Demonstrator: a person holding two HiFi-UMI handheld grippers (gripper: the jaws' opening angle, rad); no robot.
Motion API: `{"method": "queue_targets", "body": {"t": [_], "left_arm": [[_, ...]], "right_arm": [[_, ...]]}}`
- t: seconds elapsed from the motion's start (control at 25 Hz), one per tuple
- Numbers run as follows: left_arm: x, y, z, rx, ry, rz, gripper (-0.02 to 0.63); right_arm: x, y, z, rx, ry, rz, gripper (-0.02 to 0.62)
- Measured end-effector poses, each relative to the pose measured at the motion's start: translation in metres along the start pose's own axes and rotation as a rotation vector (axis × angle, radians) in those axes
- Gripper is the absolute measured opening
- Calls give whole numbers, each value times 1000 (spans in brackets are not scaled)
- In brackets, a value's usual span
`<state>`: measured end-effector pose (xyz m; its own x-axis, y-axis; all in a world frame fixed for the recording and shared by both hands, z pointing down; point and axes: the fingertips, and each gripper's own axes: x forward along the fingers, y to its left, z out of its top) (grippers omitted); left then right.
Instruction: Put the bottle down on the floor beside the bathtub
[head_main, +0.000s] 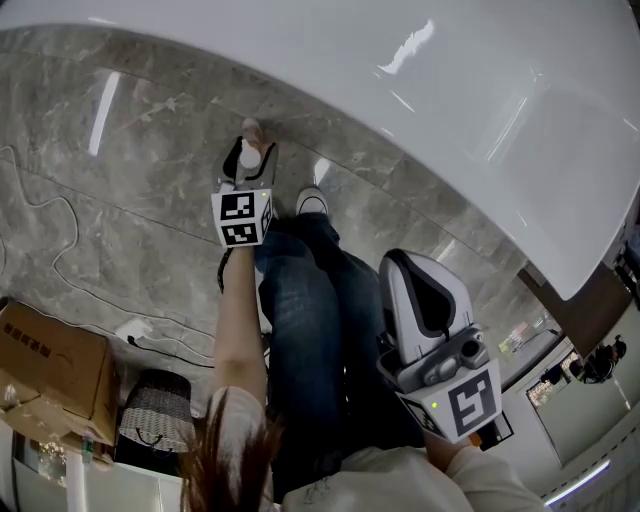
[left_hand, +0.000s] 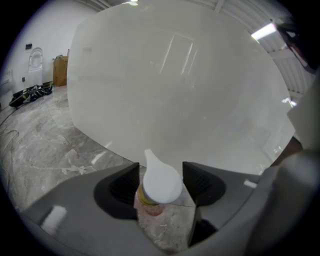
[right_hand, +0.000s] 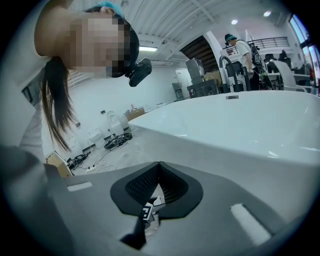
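**Bottle on the floor by the tub, left jaws slack around it**

Bottle (left_hand: 161, 186) with its white spouted cap, yellow collar and pinkish body stands upright on the grey marbled floor (head_main: 120, 150). It is just beside the curved white wall of the bathtub (head_main: 450, 100). In the head view it sits upper centre-left, above the marker cube of the left hand-held gripper (left_hand: 160, 166).

That gripper's jaws stand apart with the bottle between them. The left-hand pad lies right against the cap's edge and a thin gap shows on the other side, so nothing is being squeezed. The tub wall fills most of that gripper's view behind the cap.

The right hand-held gripper (right_hand: 159, 164) sits at the lower right of the head view, well apart from the bottle. Its jaws are brought together at the tips with nothing between them.

The person's jeans (head_main: 310, 320) run down the middle of the head view, with a white-toed shoe (head_main: 312, 202) near the bottle. At lower left are a cardboard box (head_main: 50, 370) and a dark woven basket (head_main: 158, 410). A thin cable (head_main: 60, 250) trails over the floor above them.
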<state>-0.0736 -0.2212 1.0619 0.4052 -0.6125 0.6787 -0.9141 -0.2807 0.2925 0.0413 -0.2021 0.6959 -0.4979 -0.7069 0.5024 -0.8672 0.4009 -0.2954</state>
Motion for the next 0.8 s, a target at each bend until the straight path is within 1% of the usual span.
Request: {"method": "queue_targets", "body": {"t": [0.04, 0.2, 0.4, 0.6, 0.64, 0.72, 0.8], "left_arm": [[-1, 0, 0, -9, 6, -2, 303], [-11, 2, 2, -21, 21, 10, 321], [-30, 0, 7, -36, 28, 26, 322], [-57, -7, 27, -51, 7, 40, 317], [-64, -9, 33, -53, -1, 41, 301], [-78, -13, 46, -59, -19, 50, 248], [-94, -16, 59, -63, -34, 61, 222]], "right_arm": [[-1, 0, 0, 1, 2, -1, -2], [-6, 1, 5, 9, 7, -2, -2], [-17, 9, 10, 20, 20, 4, -2], [-31, 17, 23, 32, 35, 10, -2], [-34, 19, 26, 33, 38, 11, -2], [-42, 25, 33, 34, 45, 18, -2], [-49, 31, 41, 35, 49, 27, -2]]}}
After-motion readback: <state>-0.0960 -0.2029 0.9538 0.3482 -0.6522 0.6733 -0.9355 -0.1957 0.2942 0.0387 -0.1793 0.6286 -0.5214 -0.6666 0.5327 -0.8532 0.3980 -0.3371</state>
